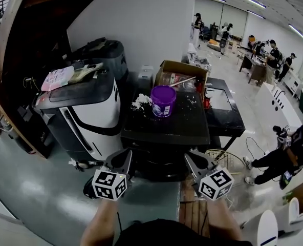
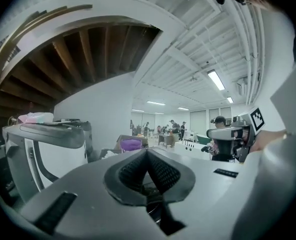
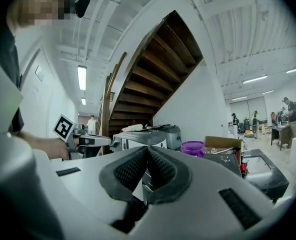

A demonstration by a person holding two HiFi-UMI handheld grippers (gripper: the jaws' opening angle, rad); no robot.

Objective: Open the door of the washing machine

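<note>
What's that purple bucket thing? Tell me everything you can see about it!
The round purple plastic bucket stands upright on the black flat top of a dark cabinet, with a pale label low on its side. White crumbs lie just left of it, and an open cardboard box sits behind it. Nothing is holding it.

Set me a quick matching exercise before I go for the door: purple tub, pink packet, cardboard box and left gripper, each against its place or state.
Things:
1. purple plastic tub
2. pink flat packet
3. brown cardboard box
4. left gripper

Places or states:
a. jaws together, nothing between them
b. on the white-and-black appliance at the left
c. middle of the black machine top
d. behind the tub, at the white wall

Pairs: 1-c, 2-b, 3-d, 4-a
</note>
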